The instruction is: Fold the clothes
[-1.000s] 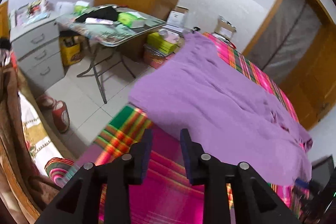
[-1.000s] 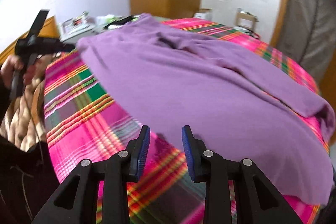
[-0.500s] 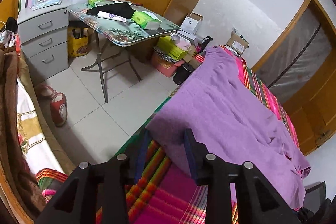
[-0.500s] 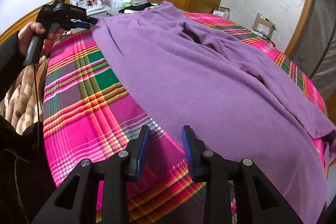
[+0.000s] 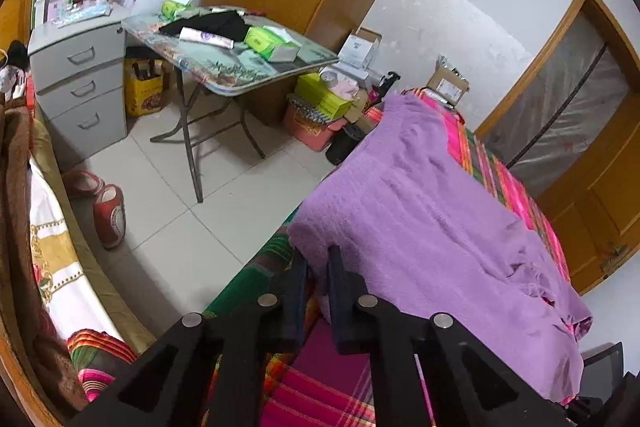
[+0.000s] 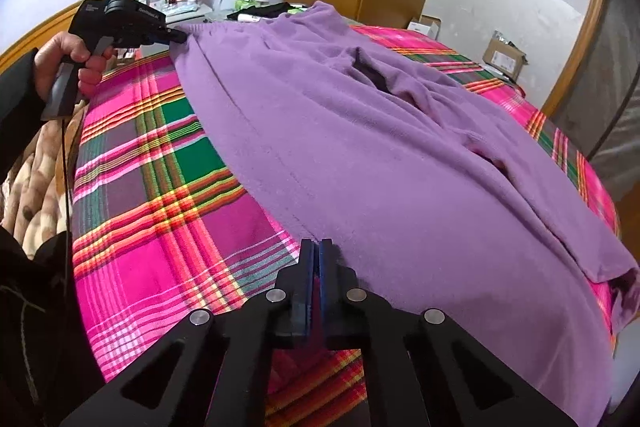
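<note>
Purple garment [image 6: 380,155] spread across plaid bed [image 6: 160,195], centre frame | left gripper [image 5: 318,267] jaws pinch its corner | right gripper [image 6: 316,251] jaws closed on its near edge

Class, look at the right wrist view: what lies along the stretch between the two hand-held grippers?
The purple garment's near edge, over the plaid bedcover.
</note>
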Available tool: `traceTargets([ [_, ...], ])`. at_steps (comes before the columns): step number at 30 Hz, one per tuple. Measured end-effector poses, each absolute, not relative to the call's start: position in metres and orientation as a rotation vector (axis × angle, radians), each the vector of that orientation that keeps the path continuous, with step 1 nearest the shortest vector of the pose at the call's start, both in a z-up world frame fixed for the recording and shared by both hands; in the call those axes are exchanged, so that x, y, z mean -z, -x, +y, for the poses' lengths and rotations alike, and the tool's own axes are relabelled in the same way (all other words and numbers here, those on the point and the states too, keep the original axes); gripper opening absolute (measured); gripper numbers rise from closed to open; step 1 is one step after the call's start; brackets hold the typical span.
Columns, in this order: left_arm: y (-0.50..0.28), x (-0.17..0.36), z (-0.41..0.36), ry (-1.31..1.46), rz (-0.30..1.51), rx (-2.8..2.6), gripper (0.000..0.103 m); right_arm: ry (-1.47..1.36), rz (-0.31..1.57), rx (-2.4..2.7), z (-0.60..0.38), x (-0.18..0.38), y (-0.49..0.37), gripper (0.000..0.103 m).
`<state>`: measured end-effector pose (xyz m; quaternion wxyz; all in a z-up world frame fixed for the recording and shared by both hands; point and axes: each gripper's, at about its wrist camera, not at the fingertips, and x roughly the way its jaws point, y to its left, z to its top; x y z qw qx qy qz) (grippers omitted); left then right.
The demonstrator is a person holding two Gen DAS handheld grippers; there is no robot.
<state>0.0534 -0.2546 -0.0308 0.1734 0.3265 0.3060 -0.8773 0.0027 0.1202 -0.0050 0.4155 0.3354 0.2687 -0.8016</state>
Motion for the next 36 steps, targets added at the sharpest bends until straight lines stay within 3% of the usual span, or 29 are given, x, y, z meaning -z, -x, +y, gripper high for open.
traceTargets([
  [7, -0.068, 0.012, -0.253, -0.894, 0.823, 2.542, 0.008, -0.803, 0.619, 1.926, 0.13, -0.022, -0.025, 0.0],
  [11, -0.068, 0.016, -0.255, -0.923, 0.809, 2.533, 0.008, -0.778, 0.678, 1.918, 0.126, -0.021, -0.035, 0.001],
  [19, -0.063, -0.001, -0.253, -0.895, 0.79, 2.568, 0.008, -0.761, 0.789, 1.984, 0.113, -0.005, -0.021, 0.026],
  [25, -0.057, -0.02, -0.249, -0.871, 0.76, 2.603, 0.008, -0.757, 0.829, 2.002, 0.103, 0.004, -0.01, 0.031],
  [31, -0.049, -0.03, -0.25, -0.867, 0.766, 2.611, 0.008, -0.733, 0.879, 2.017, 0.096, 0.01, -0.01, 0.028],
  [33, -0.048, -0.032, -0.249, -0.869, 0.76, 2.616, 0.008, -0.734, 0.885, 2.009, 0.096, 0.01, -0.012, 0.001],
  [36, -0.047, -0.032, -0.248, -0.881, 0.746, 2.618, 0.008, -0.745, 0.884, 1.992, 0.098, 0.011, -0.013, 0.002],
])
